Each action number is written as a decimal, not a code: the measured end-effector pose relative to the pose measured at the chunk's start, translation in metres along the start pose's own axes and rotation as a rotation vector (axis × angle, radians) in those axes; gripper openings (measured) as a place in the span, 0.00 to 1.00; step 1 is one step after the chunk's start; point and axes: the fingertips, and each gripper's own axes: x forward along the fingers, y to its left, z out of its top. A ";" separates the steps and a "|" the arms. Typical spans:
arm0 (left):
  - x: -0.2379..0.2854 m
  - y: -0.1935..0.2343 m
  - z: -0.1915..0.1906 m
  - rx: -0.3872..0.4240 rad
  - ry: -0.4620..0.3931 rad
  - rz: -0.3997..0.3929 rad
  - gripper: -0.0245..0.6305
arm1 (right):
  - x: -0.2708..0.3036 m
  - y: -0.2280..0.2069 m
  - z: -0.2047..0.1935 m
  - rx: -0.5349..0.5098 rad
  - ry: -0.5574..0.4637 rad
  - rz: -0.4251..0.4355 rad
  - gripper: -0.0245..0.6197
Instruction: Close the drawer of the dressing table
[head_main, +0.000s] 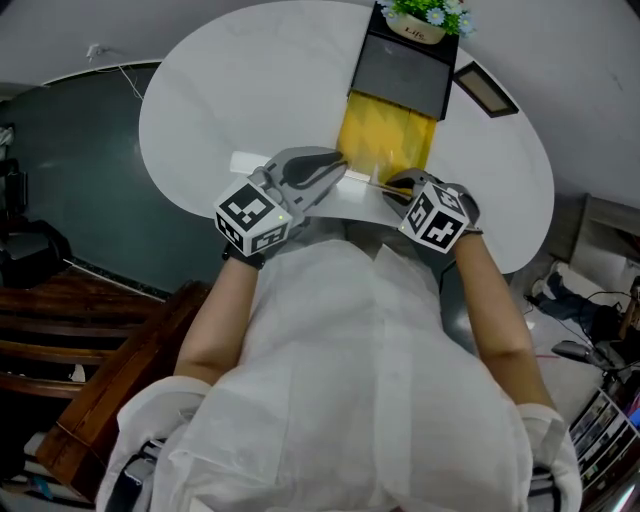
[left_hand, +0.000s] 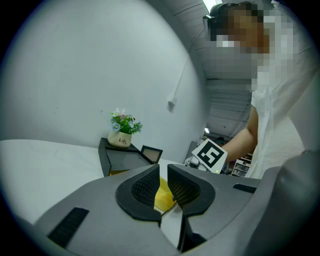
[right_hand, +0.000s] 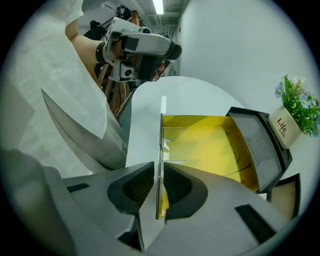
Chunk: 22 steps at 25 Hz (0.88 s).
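"Life" in dark cursive on the cream flower pot (left_hand: 121, 141), at 9 o'clock in the left gripper view, atop the black box (left_hand: 112, 159). Same word, tilted, on the pot at 3 o'clock in the right gripper view. Barely legible on the pot at 12 o'clock in the head view.

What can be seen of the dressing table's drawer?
The drawer looks like see-through yellow plastic, a shallow thin-walled tray with nothing visible inside. It is pulled well out of the black box on the white table, toward the person. The right gripper straddles its thin front panel from above, jaws closing. The left gripper is near its front corner; contact cannot be told.
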 end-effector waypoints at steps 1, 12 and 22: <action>0.000 0.000 -0.001 -0.002 -0.002 0.000 0.12 | 0.003 0.001 -0.002 0.002 0.012 0.006 0.13; 0.002 -0.002 0.001 -0.011 -0.014 -0.009 0.12 | 0.018 -0.001 -0.012 0.024 0.064 0.018 0.08; 0.003 -0.003 -0.001 -0.023 -0.023 -0.012 0.12 | 0.020 -0.001 -0.012 0.043 0.097 0.024 0.08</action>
